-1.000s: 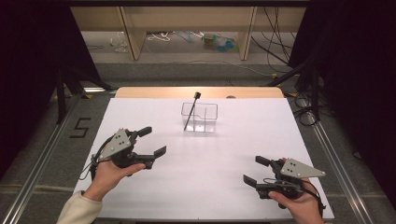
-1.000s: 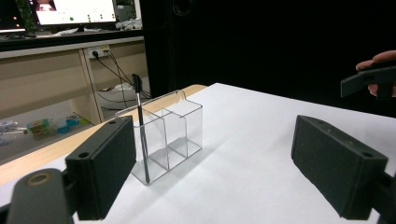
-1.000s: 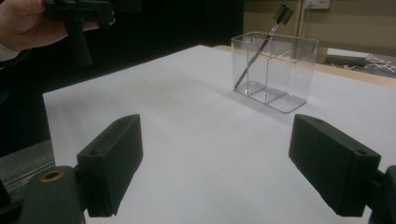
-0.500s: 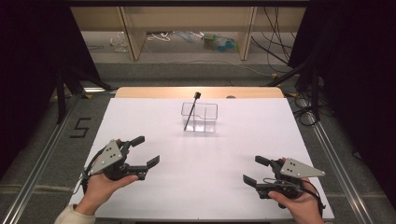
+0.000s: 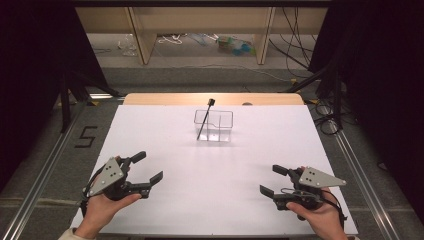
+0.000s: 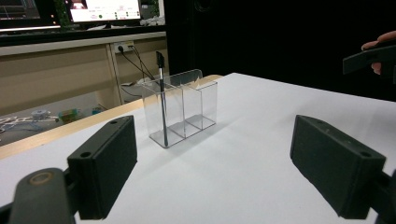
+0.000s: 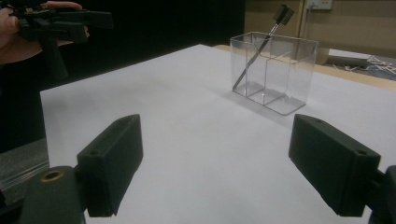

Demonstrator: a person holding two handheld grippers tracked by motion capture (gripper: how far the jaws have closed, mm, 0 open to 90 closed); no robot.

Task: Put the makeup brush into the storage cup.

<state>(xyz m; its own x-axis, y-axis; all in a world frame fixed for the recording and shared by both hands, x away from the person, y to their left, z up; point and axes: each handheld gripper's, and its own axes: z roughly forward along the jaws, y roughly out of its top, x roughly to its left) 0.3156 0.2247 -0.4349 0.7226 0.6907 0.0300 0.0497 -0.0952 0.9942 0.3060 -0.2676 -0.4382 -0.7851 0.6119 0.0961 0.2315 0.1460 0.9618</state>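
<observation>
My left gripper has drawn back toward me and now sits low over the near left corner of the white table, jaws wide apart and holding nothing. My right gripper stays where it was at the near right, jaws likewise apart and empty. Ahead of both, well away from either, the clear two-compartment organizer stands near the table's far edge, with the slim black brush leaning in the compartment on my left, head up. I judge the placing done and my hands retreating to rest.
</observation>
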